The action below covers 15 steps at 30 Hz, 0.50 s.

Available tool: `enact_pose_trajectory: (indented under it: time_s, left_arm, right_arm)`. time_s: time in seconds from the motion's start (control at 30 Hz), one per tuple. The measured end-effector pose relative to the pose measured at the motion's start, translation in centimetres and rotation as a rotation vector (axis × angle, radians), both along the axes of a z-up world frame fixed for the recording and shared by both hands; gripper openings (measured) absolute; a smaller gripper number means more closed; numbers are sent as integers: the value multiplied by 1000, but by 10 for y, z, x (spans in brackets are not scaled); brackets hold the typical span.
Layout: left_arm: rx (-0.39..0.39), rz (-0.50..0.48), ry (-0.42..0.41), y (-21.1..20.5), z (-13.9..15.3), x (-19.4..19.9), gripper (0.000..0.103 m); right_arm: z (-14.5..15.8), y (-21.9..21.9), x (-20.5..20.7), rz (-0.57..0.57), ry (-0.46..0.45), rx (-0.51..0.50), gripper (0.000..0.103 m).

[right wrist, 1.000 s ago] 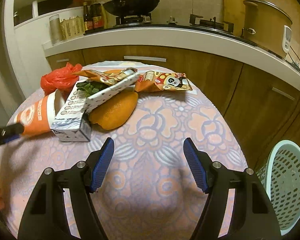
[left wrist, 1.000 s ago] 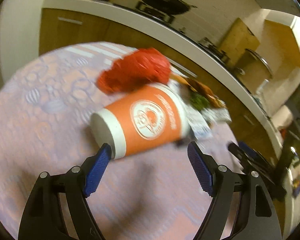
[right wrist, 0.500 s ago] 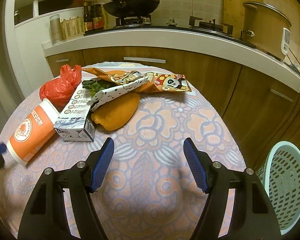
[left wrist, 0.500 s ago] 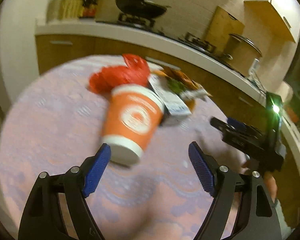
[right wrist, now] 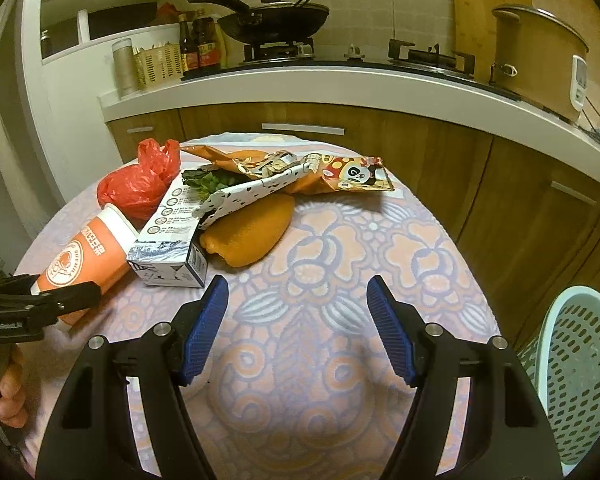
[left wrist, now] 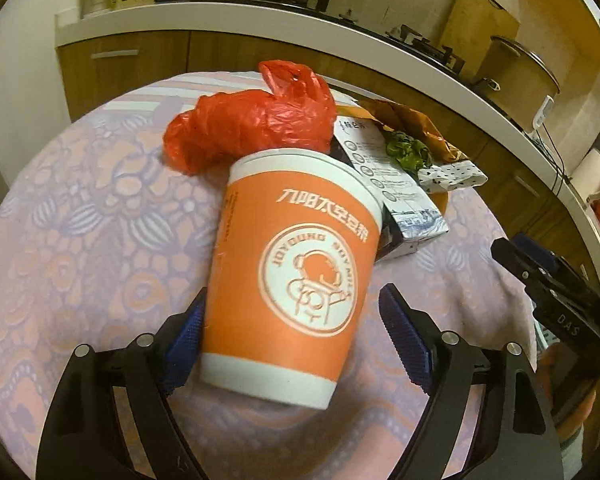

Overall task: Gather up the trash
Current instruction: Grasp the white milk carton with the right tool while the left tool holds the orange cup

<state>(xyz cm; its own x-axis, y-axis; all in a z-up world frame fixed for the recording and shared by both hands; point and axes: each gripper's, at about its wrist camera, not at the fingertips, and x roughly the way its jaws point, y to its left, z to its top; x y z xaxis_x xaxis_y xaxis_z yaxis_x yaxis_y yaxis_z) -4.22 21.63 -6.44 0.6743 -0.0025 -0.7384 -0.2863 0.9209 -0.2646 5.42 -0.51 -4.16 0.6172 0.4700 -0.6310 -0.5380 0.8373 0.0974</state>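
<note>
The left gripper (left wrist: 292,336) straddles the orange cup (left wrist: 292,264) lying on the tabletop (right wrist: 340,264), jaws wide, not gripping; the right gripper (right wrist: 296,328) hangs open.

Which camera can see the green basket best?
The right wrist view. The green basket sits at its right edge, beside the table, with its holed wall showing. The left wrist view shows none of it, only the orange cup up close.

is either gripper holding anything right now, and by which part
Nothing is held. The left gripper is open around the lower half of the orange cup; the right gripper is open over the table.
</note>
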Motion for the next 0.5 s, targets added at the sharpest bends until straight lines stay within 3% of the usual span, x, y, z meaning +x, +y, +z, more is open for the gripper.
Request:
enact_pose_trajectory:
  time_s: [0.03,0.27,0.5]
  left_arm:
    - [4,5,-3,0,0,0,71]
    - [-10,59,-71,-2,4,-22,70]
    - [57,191,-165,9,19,-51,70]
  right_arm:
    - [0,0,1,2,6,3,68]
    - [3,11,-5,32,16,-9,68]
    - [3,58,-15,164,139,20,68]
